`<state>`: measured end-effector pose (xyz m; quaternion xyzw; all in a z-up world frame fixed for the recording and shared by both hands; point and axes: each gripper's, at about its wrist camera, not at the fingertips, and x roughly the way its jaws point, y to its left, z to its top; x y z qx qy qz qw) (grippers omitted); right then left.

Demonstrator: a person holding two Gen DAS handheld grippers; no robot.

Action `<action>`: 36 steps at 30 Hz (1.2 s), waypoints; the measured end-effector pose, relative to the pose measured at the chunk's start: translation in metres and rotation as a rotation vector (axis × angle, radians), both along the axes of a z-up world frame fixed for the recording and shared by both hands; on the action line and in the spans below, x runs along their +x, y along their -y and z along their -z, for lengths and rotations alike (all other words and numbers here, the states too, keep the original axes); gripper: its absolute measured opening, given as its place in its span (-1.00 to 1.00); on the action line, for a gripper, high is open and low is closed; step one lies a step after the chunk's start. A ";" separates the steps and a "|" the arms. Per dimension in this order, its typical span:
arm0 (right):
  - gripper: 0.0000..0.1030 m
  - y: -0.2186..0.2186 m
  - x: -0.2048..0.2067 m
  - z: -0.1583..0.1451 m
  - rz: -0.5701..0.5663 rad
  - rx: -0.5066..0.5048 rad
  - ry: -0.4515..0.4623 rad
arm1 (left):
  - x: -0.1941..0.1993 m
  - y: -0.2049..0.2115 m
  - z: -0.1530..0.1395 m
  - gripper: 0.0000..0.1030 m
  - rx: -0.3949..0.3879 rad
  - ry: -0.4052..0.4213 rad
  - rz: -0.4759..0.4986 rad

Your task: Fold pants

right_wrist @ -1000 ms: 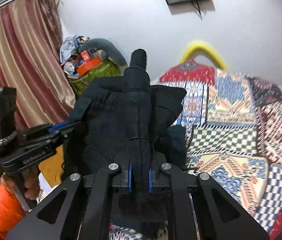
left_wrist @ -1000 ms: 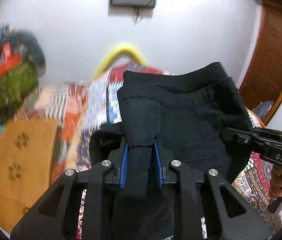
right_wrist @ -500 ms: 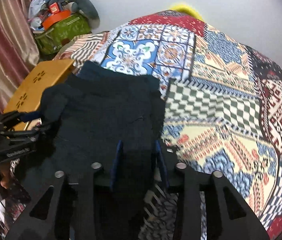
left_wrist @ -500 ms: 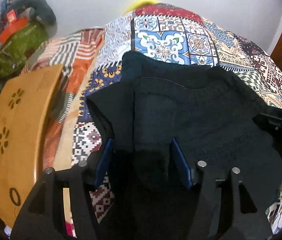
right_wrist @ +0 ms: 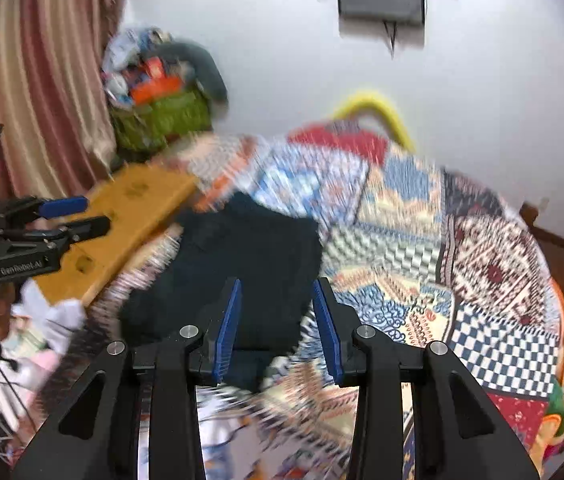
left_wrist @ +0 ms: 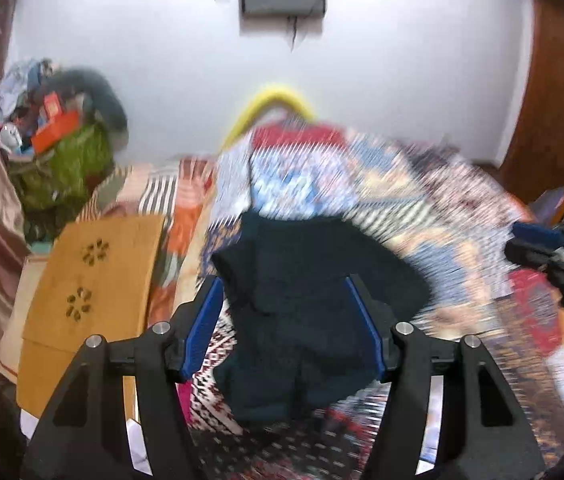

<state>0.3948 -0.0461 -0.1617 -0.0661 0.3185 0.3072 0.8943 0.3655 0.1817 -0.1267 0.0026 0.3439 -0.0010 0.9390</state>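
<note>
The dark navy pants (left_wrist: 306,300) lie folded in a compact pile on the patchwork bedspread (left_wrist: 422,208); they also show in the right wrist view (right_wrist: 238,272). My left gripper (left_wrist: 282,324) is open and empty, raised above the pile. My right gripper (right_wrist: 278,320) is open and empty, also above and behind the pile. Each gripper shows in the other's view: the right one (left_wrist: 554,256) at the right edge, the left one (right_wrist: 42,228) at the left edge. Both views are motion-blurred.
A yellow-brown wooden lap table (left_wrist: 90,292) stands left of the pants. A green bag with clutter (left_wrist: 62,148) sits by the curtain. A yellow hoop (left_wrist: 270,100) stands at the bed's far end. Loose white cloth (right_wrist: 46,324) lies at near left. A wooden door (left_wrist: 554,100) is right.
Both grippers let go of the pants after laying them folded on the bed, then opened wide and pulled back and up. The cameras have tilted up toward the wall.
</note>
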 end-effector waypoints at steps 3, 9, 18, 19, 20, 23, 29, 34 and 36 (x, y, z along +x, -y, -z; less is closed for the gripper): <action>-0.35 0.017 -0.044 -0.041 -0.010 0.087 0.072 | -0.048 0.017 -0.047 0.20 -0.023 0.098 0.010; -0.35 0.045 -0.118 -0.100 -0.055 0.224 0.195 | -0.147 0.051 -0.115 0.20 0.002 0.284 0.014; -0.35 0.071 -0.215 -0.124 -0.057 0.317 0.352 | -0.257 0.091 -0.142 0.31 0.047 0.475 -0.017; -0.35 0.072 -0.224 -0.123 -0.041 0.321 0.370 | -0.266 0.095 -0.141 0.38 0.044 0.490 -0.021; -0.33 0.073 -0.232 -0.121 -0.031 0.325 0.383 | -0.273 0.098 -0.139 0.43 0.037 0.499 -0.025; 0.10 0.074 -0.243 -0.115 -0.009 0.348 0.390 | -0.289 0.103 -0.136 0.83 0.021 0.511 -0.030; 0.67 0.070 -0.253 -0.107 0.032 0.326 0.408 | -0.306 0.104 -0.129 1.00 0.016 0.530 -0.042; 0.95 0.069 -0.259 -0.107 0.058 0.306 0.426 | -0.311 0.100 -0.125 1.00 -0.024 0.514 -0.061; 1.00 0.070 -0.260 -0.107 0.077 0.308 0.442 | -0.312 0.097 -0.124 1.00 -0.028 0.519 -0.072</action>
